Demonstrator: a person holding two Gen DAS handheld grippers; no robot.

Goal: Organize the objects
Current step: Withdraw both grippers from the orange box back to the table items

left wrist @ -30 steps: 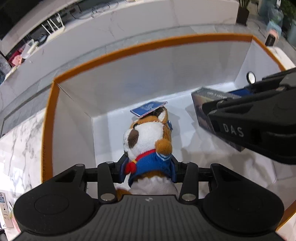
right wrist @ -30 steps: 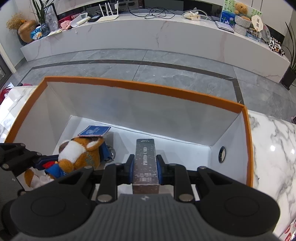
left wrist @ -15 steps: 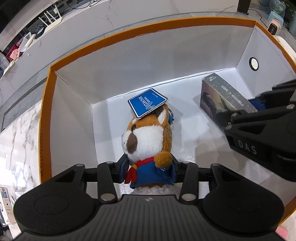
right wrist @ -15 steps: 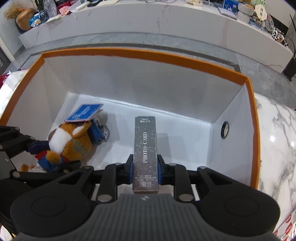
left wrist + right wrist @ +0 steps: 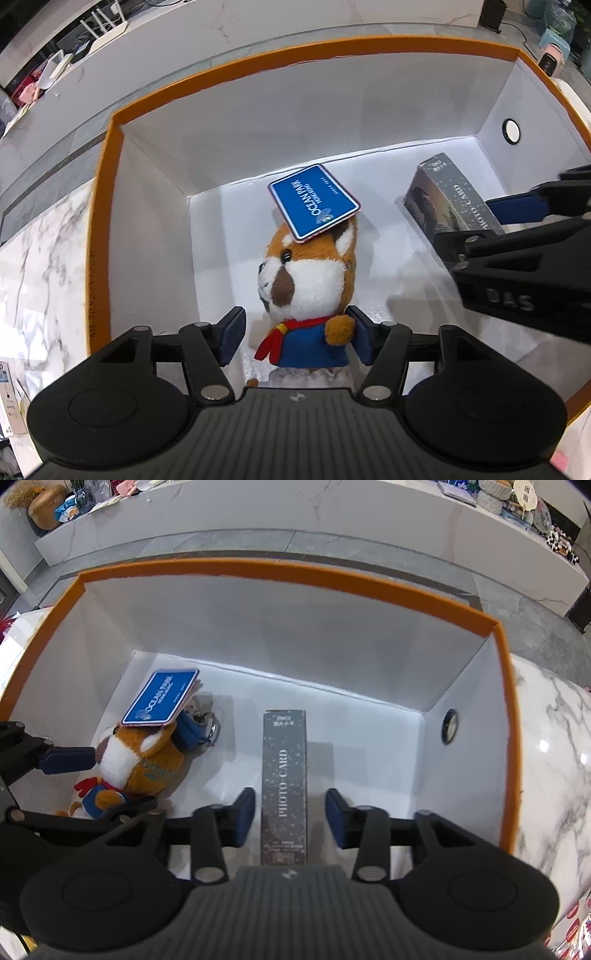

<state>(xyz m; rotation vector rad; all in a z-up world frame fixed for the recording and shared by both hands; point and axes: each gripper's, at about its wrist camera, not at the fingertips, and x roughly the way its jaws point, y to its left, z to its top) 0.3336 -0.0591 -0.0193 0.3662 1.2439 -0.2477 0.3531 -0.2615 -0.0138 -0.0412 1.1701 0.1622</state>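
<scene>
1. Both grippers have just been opening inside the white cardboard box with the orange rim point(image 5: 504, 672). The left gripper point(image 5: 295, 332) stands part-open around the brown-and-white plush toy in a blue top point(image 5: 308, 291); one pad looks clear, the other close to its paw.
2. The right gripper point(image 5: 290, 812) is part-open too, its pads clear of the dark speckled "PHOTO CARD" carton point(image 5: 283, 782) lying between them.
3. I'd worry a withdrawing pad snags the plush and tips it.
4. The blue tag point(image 5: 314, 203) beyond the left gripper perches on the toy's head and may slide.
5. The plush's legs and the carton's near end are hidden under the gripper bodies.
</scene>
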